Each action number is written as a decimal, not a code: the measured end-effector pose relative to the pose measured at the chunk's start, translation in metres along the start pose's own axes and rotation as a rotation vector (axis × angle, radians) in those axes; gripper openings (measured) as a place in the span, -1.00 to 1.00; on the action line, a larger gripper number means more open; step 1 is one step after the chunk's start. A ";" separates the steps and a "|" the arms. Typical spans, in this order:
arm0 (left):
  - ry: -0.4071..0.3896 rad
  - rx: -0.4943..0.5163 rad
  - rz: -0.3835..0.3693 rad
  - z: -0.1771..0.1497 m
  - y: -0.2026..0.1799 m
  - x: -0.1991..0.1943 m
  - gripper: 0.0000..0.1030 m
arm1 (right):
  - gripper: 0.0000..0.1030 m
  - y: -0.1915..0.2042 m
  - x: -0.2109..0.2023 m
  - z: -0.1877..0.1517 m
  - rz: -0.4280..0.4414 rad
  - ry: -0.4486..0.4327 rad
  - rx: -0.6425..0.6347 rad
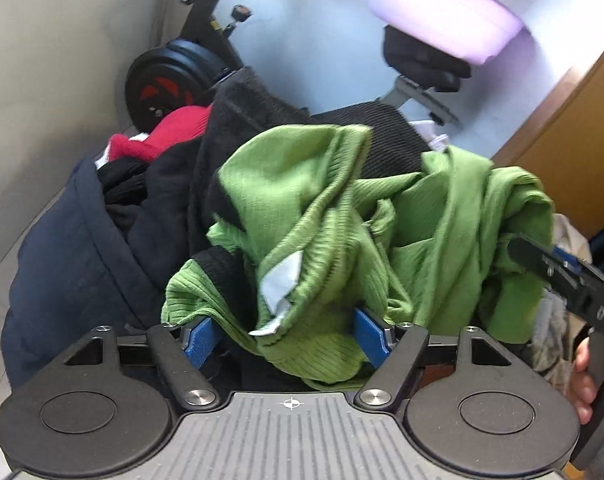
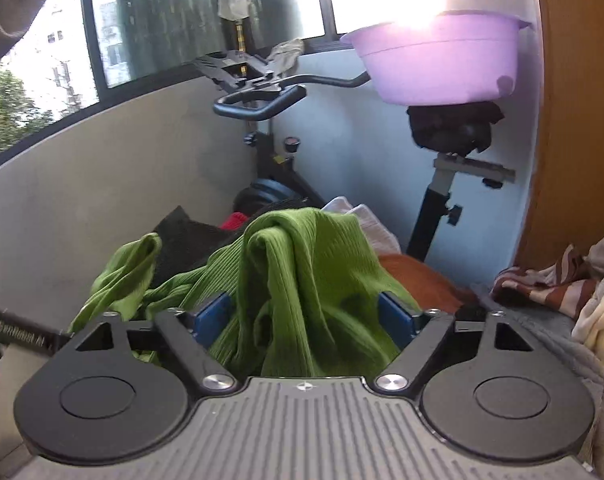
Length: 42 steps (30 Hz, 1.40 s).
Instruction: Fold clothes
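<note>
A crumpled green ribbed garment [image 1: 322,208] lies on top of a heap of clothes, its white label [image 1: 280,280] showing. My left gripper [image 1: 288,338] stands open, its blue pads wide apart, and a fold of the green cloth lies loosely between them. In the right wrist view the same green garment [image 2: 302,264] bulges up between the blue pads of my right gripper [image 2: 306,316], which is open too. The right gripper's black body [image 1: 562,276] reaches in from the right, held by a hand [image 1: 586,376]; its tips are hidden behind green cloth.
Under the green garment lie a navy padded jacket [image 1: 74,248], a red garment [image 1: 170,132] and black clothes [image 1: 242,112]. An exercise bike [image 2: 262,100] stands behind, a purple basin [image 2: 438,60] on its saddle. A wooden panel [image 2: 574,120] and striped cloth [image 2: 542,280] are at right.
</note>
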<state>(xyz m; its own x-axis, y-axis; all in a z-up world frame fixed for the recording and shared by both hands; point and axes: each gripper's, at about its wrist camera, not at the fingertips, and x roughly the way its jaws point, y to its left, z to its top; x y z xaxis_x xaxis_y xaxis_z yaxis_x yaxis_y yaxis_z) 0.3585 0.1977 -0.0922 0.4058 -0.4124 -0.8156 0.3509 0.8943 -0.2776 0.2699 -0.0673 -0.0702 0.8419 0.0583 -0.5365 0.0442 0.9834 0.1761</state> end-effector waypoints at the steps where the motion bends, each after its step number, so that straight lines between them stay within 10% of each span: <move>1: -0.009 0.014 -0.013 0.001 -0.003 -0.003 0.36 | 0.75 -0.002 -0.003 -0.001 0.014 -0.005 0.005; 6: -0.029 0.094 -0.051 0.001 -0.019 -0.003 0.81 | 0.95 -0.011 0.002 -0.002 0.017 -0.003 0.072; 17: -0.037 0.203 0.033 -0.004 -0.037 0.030 0.76 | 0.96 0.001 0.060 -0.002 0.010 0.068 0.063; 21: -0.075 0.277 0.072 -0.012 -0.047 0.021 -0.20 | 0.49 0.013 0.057 -0.006 0.020 0.074 0.062; 25: -0.123 0.306 0.038 -0.019 -0.056 0.005 -0.35 | -0.26 0.025 0.040 -0.008 0.062 0.072 0.009; 42: -0.266 0.205 -0.066 -0.039 -0.126 -0.068 -0.45 | -0.38 0.020 -0.053 0.006 0.277 0.002 -0.031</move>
<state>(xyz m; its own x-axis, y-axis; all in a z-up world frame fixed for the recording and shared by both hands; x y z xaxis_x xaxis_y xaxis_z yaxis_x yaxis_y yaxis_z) 0.2539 0.1197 -0.0211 0.5727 -0.5233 -0.6310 0.5353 0.8217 -0.1956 0.2294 -0.0514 -0.0336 0.8184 0.3260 -0.4732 -0.2040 0.9347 0.2912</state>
